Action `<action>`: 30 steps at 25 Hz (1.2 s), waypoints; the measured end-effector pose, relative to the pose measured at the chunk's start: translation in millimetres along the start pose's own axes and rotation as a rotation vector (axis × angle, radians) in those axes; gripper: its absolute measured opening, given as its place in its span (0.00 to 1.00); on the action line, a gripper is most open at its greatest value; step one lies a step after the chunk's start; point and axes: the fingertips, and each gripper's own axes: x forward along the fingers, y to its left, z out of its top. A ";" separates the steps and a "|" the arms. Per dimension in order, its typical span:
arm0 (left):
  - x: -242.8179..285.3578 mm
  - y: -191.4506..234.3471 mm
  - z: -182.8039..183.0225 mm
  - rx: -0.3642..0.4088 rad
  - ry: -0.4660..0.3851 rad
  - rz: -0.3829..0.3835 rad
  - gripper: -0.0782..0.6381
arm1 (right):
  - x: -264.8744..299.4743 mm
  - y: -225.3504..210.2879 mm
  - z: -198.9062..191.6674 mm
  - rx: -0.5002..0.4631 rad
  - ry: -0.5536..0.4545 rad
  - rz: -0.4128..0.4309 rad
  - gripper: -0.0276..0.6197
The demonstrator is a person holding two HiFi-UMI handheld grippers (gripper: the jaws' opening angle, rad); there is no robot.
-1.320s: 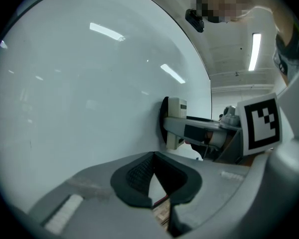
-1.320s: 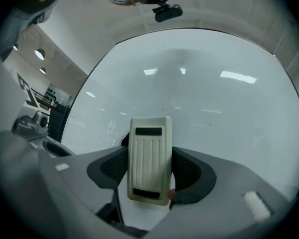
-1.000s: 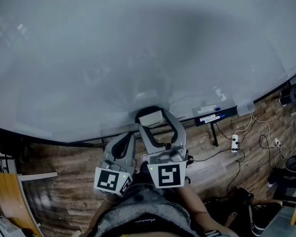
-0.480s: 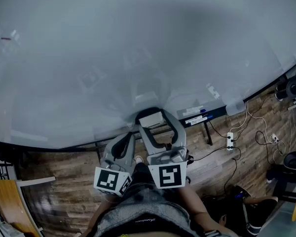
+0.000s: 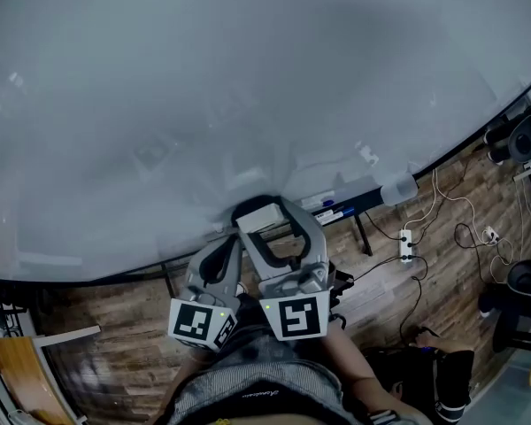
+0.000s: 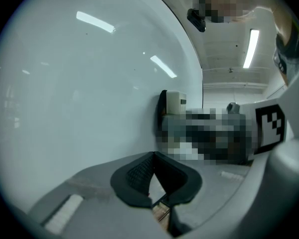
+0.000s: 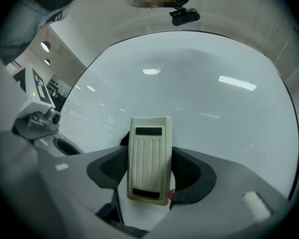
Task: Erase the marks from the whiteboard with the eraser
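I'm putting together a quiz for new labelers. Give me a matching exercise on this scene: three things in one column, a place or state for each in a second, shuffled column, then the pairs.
Things:
1. eraser
2. left gripper
3. power strip

Places or states:
A. lies on the wooden floor
B. shut, with nothing between its jaws
C. clamped in the right gripper

Pairs: 1-C, 2-B, 3-A

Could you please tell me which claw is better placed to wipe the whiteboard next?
Right. The right claw is shut on the eraser and holds it at the whiteboard. The left claw is shut with nothing in it.
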 end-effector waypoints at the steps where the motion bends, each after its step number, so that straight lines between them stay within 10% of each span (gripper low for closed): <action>1: 5.5 -5.0 -0.7 0.002 0.002 -0.003 0.11 | -2.1 -6.7 -2.7 -0.007 -0.001 -0.003 0.46; 19: 84.1 -85.6 -1.6 0.004 0.016 -0.053 0.11 | -48.8 -169.1 -62.3 0.077 0.069 -0.172 0.45; 30: 83.8 -96.7 6.3 0.029 -0.024 -0.056 0.11 | -60.2 -168.6 -67.9 0.113 0.087 -0.142 0.45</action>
